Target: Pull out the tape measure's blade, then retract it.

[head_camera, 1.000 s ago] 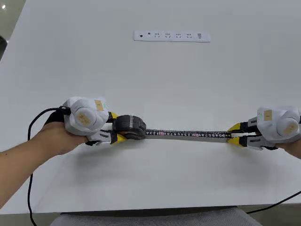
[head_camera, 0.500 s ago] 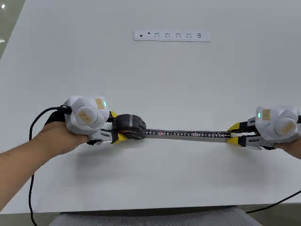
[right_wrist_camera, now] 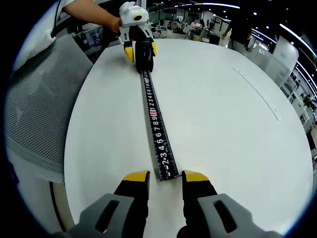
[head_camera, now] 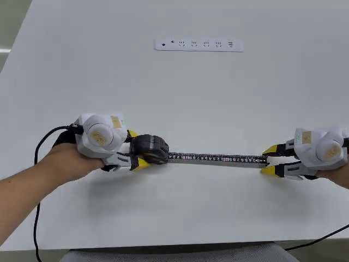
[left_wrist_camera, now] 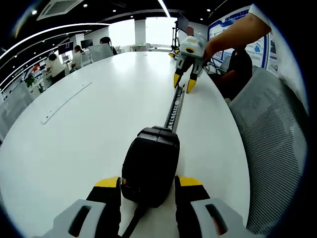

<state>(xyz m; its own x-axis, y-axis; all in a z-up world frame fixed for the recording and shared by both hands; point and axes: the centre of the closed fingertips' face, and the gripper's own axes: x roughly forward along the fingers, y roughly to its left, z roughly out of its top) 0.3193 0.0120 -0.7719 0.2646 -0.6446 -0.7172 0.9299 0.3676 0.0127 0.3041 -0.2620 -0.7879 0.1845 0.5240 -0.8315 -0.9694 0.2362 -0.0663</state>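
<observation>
A black tape measure case [head_camera: 150,148] rests on the white table [head_camera: 180,98], and my left gripper [head_camera: 137,148] is shut on its sides. The left gripper view shows the case [left_wrist_camera: 151,163] squeezed between the yellow tips of my left gripper [left_wrist_camera: 151,182]. The blade [head_camera: 218,158] lies pulled out flat towards the right. Its hooked end sits just in front of my right gripper [head_camera: 269,160], which is open. In the right gripper view the blade [right_wrist_camera: 155,124] ends between the parted tips of my right gripper [right_wrist_camera: 166,177] without being pinched.
A white power strip [head_camera: 198,43] lies at the far side of the table. A black cable [head_camera: 38,147] trails from the left hand over the near table edge. A grey mesh chair [left_wrist_camera: 277,148] stands close to that edge.
My right gripper's jaws have spread apart and let go of the blade's end. The blade stays extended and the left gripper still holds the case.
</observation>
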